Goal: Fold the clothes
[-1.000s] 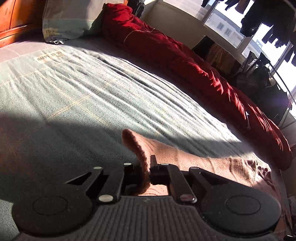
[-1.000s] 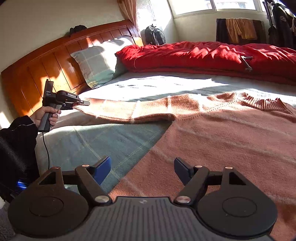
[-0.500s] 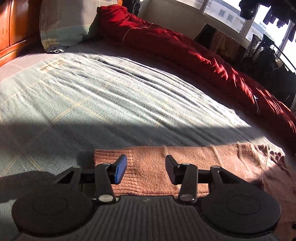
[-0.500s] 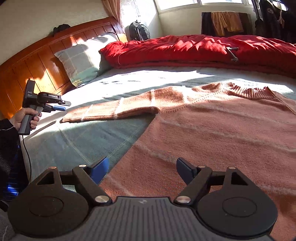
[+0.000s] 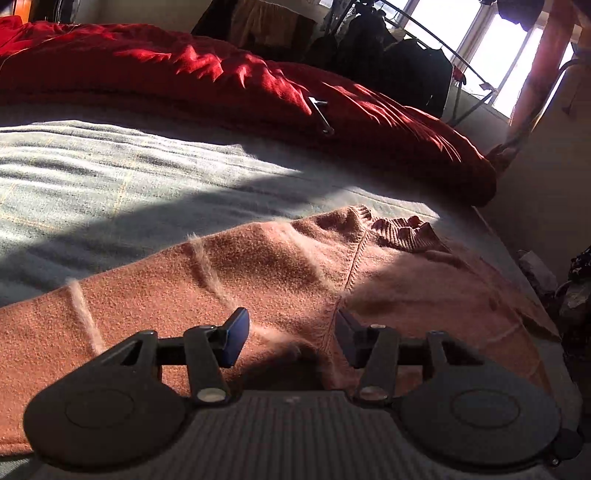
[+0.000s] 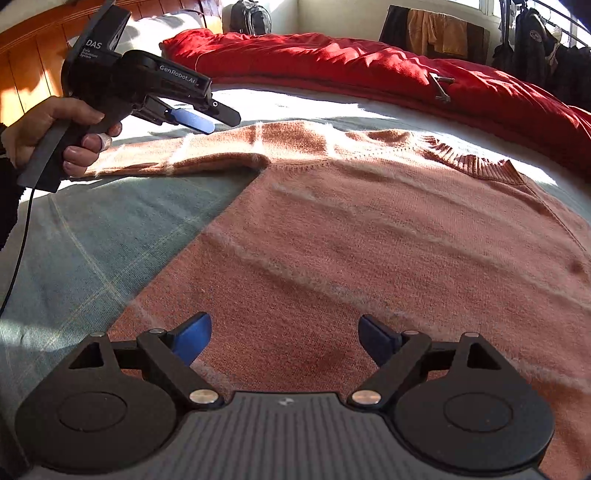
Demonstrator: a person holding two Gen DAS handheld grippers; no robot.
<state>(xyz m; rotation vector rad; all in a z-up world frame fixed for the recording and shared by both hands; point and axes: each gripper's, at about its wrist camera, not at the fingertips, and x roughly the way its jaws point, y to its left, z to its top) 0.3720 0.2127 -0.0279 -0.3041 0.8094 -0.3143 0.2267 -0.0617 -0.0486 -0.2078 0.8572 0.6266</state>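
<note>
A salmon-pink knit sweater [image 6: 369, 229] with pale stripes lies flat on the bed, ribbed collar [image 6: 476, 162] toward the red duvet, one sleeve [image 6: 177, 153] stretched out to the left. My left gripper [image 5: 288, 332] hovers open just above the sleeve [image 5: 184, 288] near the shoulder seam, holding nothing. In the right wrist view the left gripper [image 6: 218, 118] shows above the sleeve, held by a hand [image 6: 48, 129]. My right gripper [image 6: 284, 336] stands open over the sweater's lower body with nothing between its fingers.
A grey-green checked blanket [image 6: 92, 236] covers the bed. A rolled red duvet [image 6: 369, 70] lies along the far side with a metal clip [image 6: 441, 88] on it. Wooden headboard [image 6: 22, 85] at left; hanging clothes [image 6: 532, 51] and a backpack [image 6: 251, 16] by the window wall.
My left gripper let go of the sleeve cuff, opened, and travelled along the sleeve toward the shoulder. The sleeve now lies flat. My right gripper stayed open and edged closer over the body.
</note>
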